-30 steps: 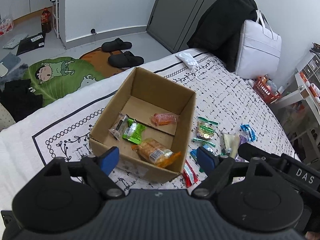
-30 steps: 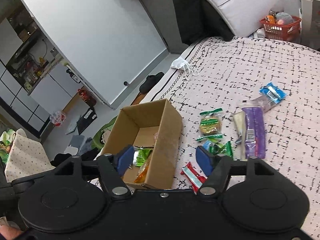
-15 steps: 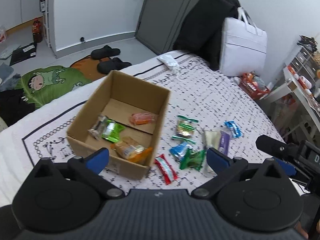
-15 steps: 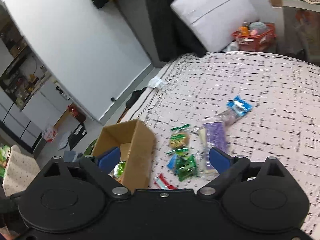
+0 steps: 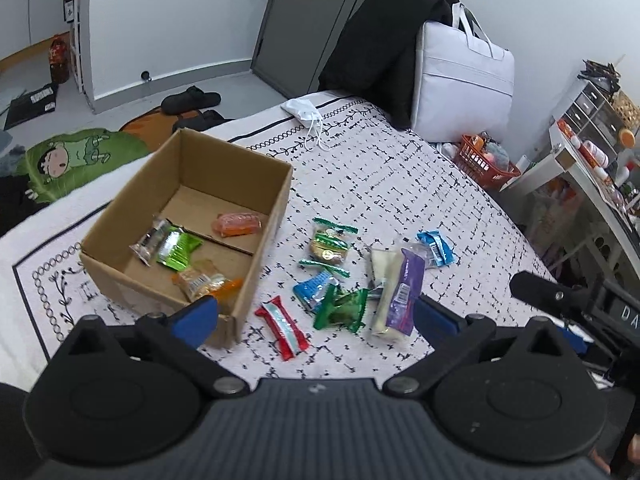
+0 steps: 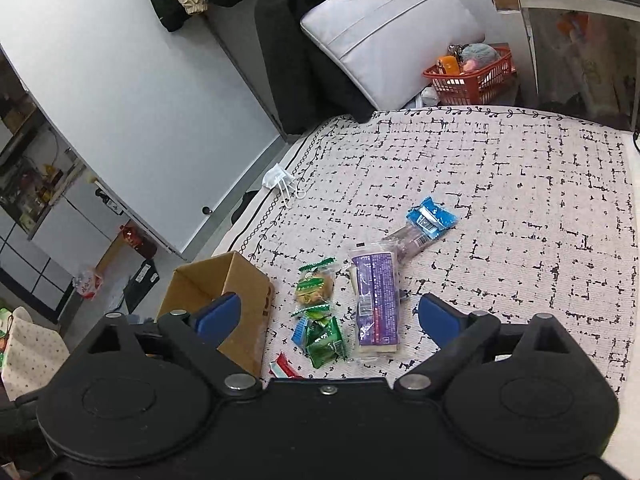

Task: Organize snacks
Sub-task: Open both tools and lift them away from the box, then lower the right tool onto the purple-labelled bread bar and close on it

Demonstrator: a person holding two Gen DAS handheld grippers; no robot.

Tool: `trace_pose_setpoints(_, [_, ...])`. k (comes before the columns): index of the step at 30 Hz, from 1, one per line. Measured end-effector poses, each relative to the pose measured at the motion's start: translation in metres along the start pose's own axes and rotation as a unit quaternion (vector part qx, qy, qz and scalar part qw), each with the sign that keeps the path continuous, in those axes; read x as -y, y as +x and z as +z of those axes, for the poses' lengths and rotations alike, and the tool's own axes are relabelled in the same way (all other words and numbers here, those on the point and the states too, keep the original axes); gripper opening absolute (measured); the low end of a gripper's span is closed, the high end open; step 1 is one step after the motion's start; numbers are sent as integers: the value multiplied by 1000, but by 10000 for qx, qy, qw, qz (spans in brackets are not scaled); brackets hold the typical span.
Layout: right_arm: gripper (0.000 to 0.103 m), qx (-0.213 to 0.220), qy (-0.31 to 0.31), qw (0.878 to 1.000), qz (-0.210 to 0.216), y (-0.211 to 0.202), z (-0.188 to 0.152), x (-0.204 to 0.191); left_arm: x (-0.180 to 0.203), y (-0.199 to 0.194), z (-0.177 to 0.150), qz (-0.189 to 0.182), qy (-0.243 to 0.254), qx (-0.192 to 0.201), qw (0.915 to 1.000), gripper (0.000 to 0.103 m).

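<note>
Snacks: four packets lie inside the cardboard box (image 5: 280, 184) on the bed (image 5: 420, 200); seven more lie loose on the bedspread just right of it, among them a red packet (image 5: 282, 328), a purple bar (image 5: 402, 292) and a blue packet (image 5: 436, 246). Left gripper (image 5: 316, 314) hangs over the loose pile, angled down, jaws wide, nothing between them. Right gripper (image 6: 328, 316) likewise: wide, empty, tilted down.

Loose snacks (image 5: 344, 268) on the bed (image 5: 420, 184), right of the box (image 5: 256, 264)
</note>
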State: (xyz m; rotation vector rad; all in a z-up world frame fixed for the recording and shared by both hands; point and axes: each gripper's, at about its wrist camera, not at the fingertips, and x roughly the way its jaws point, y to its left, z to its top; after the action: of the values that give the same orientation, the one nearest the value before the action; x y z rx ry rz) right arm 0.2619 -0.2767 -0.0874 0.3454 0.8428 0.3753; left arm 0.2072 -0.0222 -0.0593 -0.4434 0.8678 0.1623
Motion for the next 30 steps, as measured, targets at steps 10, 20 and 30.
trace_pose_setpoints(10, [95, -106, 194, 9997, 43, 8, 4, 18, 20, 18, -9, 54, -33, 73, 10000, 101])
trace_pose_setpoints(20, [87, -457, 540, 9975, 5, 40, 3, 38, 28, 56, -22, -61, -301, -145, 9994, 79])
trace_pose_setpoints(30, [78, -724, 655, 9952, -11, 67, 4, 44, 27, 96, -26, -58, -498, -397, 9980, 66])
